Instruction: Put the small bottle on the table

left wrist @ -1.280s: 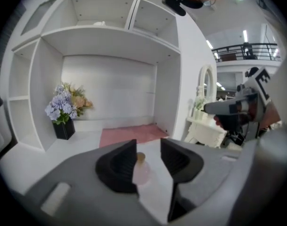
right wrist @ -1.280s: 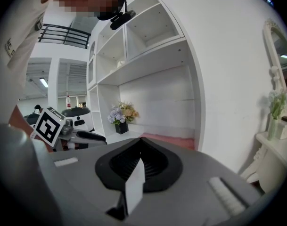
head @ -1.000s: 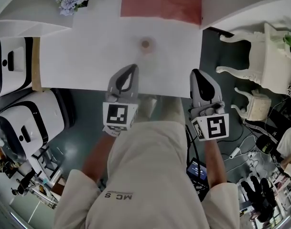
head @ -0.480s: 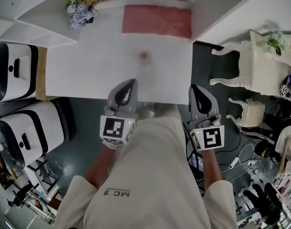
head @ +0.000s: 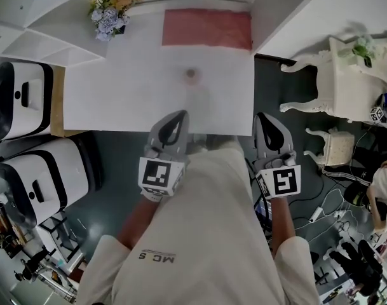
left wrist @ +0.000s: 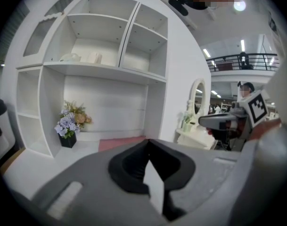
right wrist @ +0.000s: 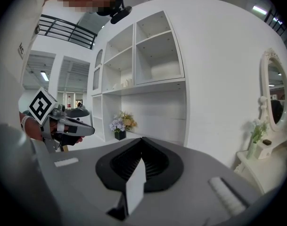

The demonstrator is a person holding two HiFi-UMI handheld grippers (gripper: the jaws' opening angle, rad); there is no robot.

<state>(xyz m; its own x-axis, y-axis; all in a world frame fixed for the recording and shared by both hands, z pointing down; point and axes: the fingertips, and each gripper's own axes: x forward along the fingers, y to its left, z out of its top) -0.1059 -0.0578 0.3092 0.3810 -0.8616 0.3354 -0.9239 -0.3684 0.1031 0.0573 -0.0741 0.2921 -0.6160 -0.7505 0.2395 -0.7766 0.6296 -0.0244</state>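
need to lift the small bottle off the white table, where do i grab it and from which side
The small bottle seems to stand upright, alone mid-table, with the pink mat well behind it. So probably grip its sides just below the top, coming in level from the table's near edge, where the path looks free. Open the shut jaws first.

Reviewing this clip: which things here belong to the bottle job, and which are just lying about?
Job: small bottle, standing on the white table; left gripper and right gripper, both shut, empty.
Bystanders: red mat, flowers, white machines on the floor, dressing table.
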